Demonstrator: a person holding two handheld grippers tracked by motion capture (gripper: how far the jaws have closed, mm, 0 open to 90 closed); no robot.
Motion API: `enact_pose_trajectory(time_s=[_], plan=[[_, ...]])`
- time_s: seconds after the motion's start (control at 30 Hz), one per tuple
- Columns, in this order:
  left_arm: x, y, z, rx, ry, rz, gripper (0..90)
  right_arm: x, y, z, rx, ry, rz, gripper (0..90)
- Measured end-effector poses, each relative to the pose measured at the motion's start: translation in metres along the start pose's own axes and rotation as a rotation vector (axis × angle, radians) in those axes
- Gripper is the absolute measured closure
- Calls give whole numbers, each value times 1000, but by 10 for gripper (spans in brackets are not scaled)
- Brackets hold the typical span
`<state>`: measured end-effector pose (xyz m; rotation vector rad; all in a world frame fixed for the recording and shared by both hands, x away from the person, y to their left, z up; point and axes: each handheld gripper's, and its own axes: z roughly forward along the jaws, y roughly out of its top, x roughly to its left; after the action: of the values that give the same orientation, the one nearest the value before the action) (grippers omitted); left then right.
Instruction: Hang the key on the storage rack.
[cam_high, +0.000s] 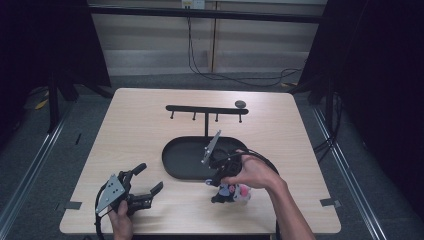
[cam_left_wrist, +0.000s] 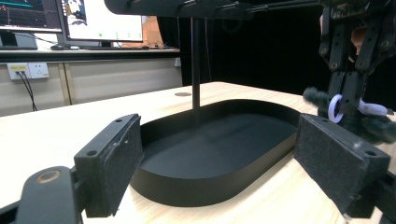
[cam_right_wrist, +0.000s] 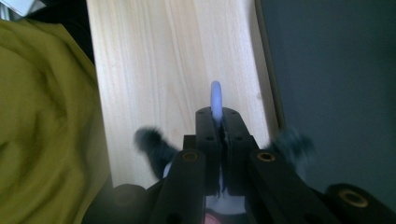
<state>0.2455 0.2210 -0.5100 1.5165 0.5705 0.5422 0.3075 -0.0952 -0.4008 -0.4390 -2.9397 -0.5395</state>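
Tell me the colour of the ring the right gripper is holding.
Pale lilac ring, clearest in the right gripper view.

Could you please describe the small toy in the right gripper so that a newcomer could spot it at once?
Start at the black oval tray mid-table; just in front of its right end is the right gripper. Its shut jaws pinch the pale ring of a dark fuzzy plush toy, the one soft, pink-marked thing there.

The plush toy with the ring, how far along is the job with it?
Done: the right gripper has its jaws shut on the pale ring of the plush toy, near the table's front edge. In hand: carrying it. Left: probably hanging the ring on the hook rack above the black tray, whose hooks are bare. The left gripper waits open.
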Motion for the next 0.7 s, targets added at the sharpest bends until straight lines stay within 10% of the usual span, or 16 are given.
enact_pose_trajectory(time_s=[0.7], plan=[[0, 0, 0, 2, 1, 2, 153, 0, 4, -48, -95, -33, -13, 879]])
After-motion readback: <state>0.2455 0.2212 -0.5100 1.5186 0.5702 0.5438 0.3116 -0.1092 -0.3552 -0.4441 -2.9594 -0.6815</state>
